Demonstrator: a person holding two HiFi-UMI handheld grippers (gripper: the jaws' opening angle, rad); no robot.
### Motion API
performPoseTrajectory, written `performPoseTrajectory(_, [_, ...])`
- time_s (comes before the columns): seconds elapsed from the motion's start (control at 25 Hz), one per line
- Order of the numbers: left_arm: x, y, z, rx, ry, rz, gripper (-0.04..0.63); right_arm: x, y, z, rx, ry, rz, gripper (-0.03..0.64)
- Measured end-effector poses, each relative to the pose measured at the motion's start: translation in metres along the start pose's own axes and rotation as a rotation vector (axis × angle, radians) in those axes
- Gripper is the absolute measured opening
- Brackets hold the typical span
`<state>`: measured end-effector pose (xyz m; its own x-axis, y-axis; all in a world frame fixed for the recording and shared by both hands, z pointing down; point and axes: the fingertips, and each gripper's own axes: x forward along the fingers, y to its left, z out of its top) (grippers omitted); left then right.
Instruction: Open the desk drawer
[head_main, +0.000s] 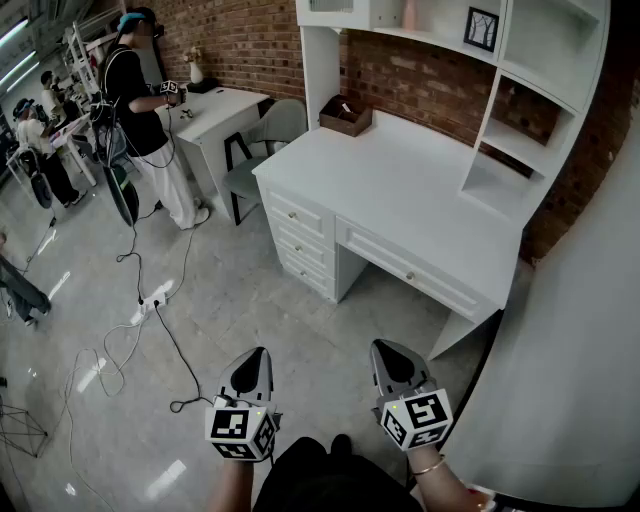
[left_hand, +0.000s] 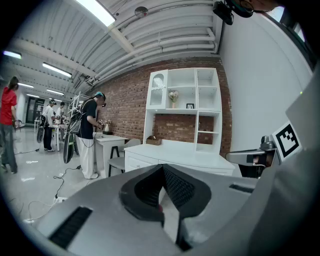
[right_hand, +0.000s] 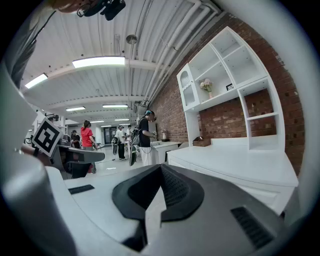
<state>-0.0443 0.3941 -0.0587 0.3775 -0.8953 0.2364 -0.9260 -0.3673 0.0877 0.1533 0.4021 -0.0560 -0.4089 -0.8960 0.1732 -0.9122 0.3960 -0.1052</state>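
Note:
The white desk (head_main: 400, 180) with a shelf hutch stands ahead of me against the brick wall. Its wide drawer (head_main: 410, 268) under the top is closed, and so are the three small drawers (head_main: 300, 243) stacked at its left. My left gripper (head_main: 258, 352) and right gripper (head_main: 383, 345) hover low over the floor, side by side, well short of the desk. Both are shut with nothing between their jaws. The left gripper view shows the left gripper (left_hand: 162, 166) pointing at the desk (left_hand: 175, 155). The right gripper view shows the right gripper (right_hand: 160, 166) beside the desk top (right_hand: 235, 165).
A brown box (head_main: 345, 115) sits at the desk's back. A grey chair (head_main: 265, 135) and a small white table (head_main: 215, 110) stand left of it, with a person (head_main: 140, 100) beside them. Cables and a power strip (head_main: 150, 300) lie on the floor. A white wall (head_main: 580, 350) closes the right.

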Motion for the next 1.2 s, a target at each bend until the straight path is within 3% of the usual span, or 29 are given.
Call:
performPoseTrajectory(0.32, [0.026,0.001,0.002,-0.001,0.008,0.014,0.009,0.020,-0.018,0.000,0.011,0.008,0.006,0.005])
performPoseTrajectory(0.6, [0.066,0.031,-0.004,-0.018,0.018,0.034,0.009,0.065,-0.031,-0.010,0.051,0.027,0.011,0.005])
performPoseTrajectory(1.2, [0.231,0.141,0.018,-0.003,0.060,-0.018,0.009,0.248,-0.064,0.007,0.064,0.049,-0.022,0.005])
